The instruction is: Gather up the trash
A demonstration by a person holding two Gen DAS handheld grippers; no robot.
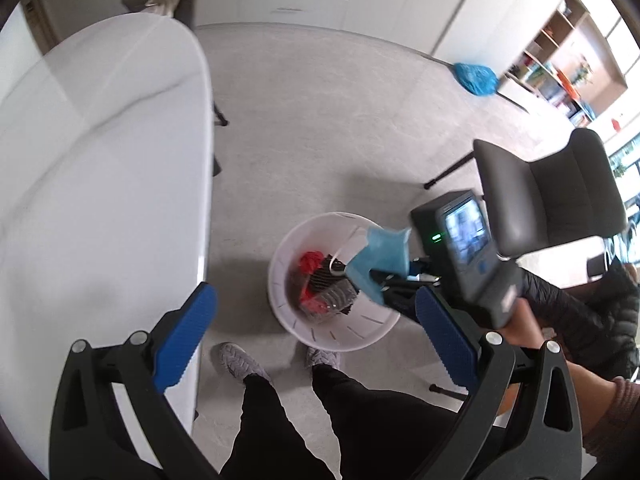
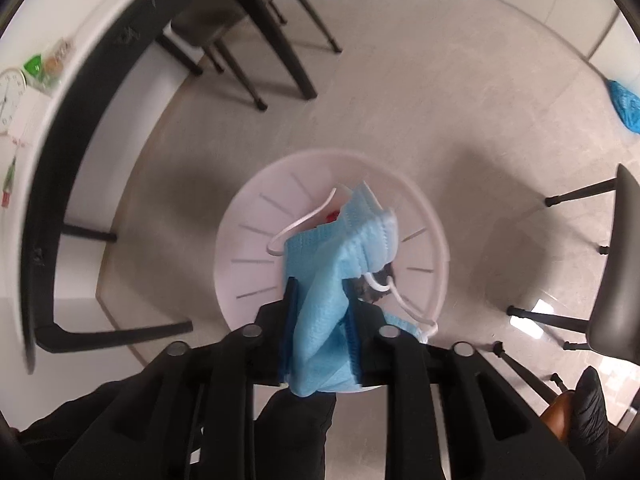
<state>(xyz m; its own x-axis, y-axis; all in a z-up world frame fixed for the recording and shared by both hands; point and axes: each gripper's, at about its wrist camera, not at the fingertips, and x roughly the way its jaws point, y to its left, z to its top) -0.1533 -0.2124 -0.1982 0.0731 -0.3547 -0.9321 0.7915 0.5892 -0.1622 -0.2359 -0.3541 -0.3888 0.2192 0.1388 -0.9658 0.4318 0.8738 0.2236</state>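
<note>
The bin [image 1: 334,280] stands on the floor beside the table [image 1: 100,160], trash [image 1: 326,286] inside, a mask [image 2: 340,256] above it.

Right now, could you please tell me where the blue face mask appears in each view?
Left wrist: face mask right of centre, over the bin's right rim.
Right wrist: face mask at centre, between the right claw's fingers.
Shared landmark: the white trash bin beneath it.

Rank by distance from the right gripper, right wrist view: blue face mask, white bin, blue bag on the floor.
1. Blue face mask: between the fingers of the right gripper.
2. White bin: on the floor directly below the gripper.
3. Blue bag: across the floor at the far right edge.
</note>
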